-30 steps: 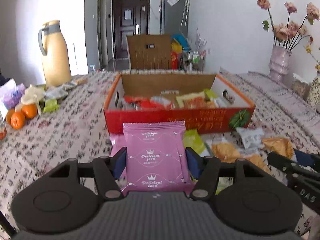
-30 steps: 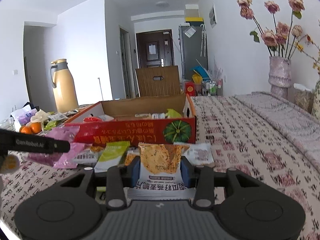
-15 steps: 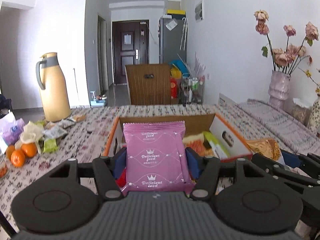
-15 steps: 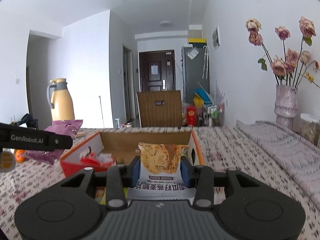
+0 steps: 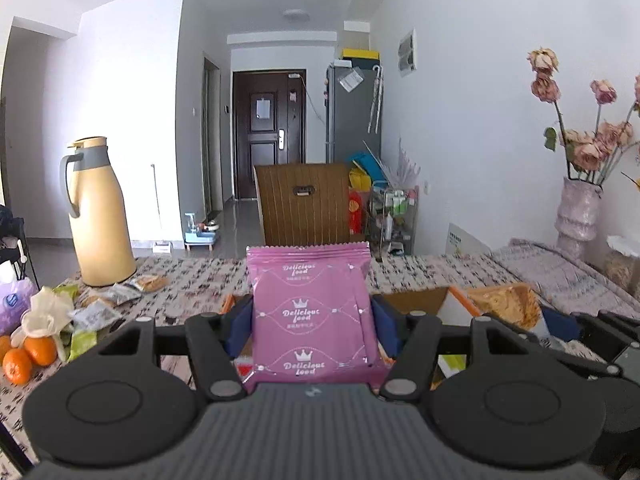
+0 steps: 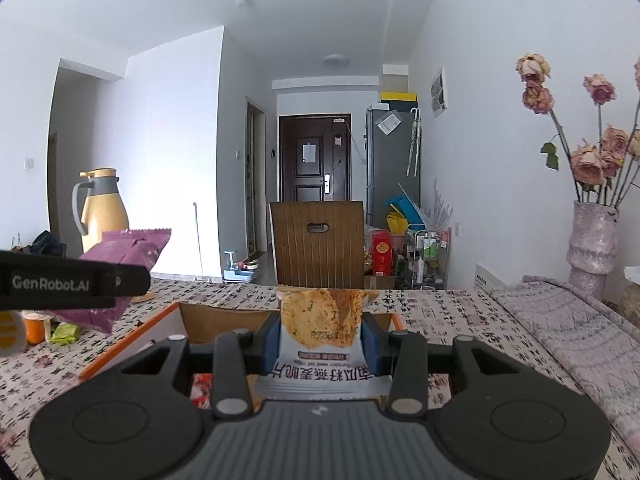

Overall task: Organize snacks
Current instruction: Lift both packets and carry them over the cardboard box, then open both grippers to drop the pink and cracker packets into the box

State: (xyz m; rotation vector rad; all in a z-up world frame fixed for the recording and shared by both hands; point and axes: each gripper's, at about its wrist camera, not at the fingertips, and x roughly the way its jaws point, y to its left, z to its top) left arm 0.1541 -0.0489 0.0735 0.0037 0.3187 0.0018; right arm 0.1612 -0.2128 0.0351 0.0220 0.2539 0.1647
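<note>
My left gripper (image 5: pixel 308 320) is shut on a pink snack packet (image 5: pixel 310 312) that stands upright between its blue pads. My right gripper (image 6: pixel 322 336) is shut on a white and orange crisp packet (image 6: pixel 324 320), its print upside down. Both are held above the near side of the open red cardboard box (image 6: pixel 132 332), whose brown inner wall (image 6: pixel 224 320) shows below. In the right wrist view the left gripper (image 6: pixel 72 280) and its pink packet (image 6: pixel 128 252) appear at the left. In the left wrist view the right gripper's crisp packet (image 5: pixel 504 304) shows at the right.
A yellow thermos jug (image 5: pixel 100 212) stands at the table's far left, with small packets (image 5: pixel 116 296), oranges (image 5: pixel 28 356) and a purple bag (image 5: pixel 14 304) near it. A vase of dried roses (image 6: pixel 592 236) stands at the right. A wooden chair back (image 6: pixel 318 244) rises beyond the table.
Both grippers have risen and moved forward over the box, each still holding its packet. The loose packets in front of the box have dropped out of view.
</note>
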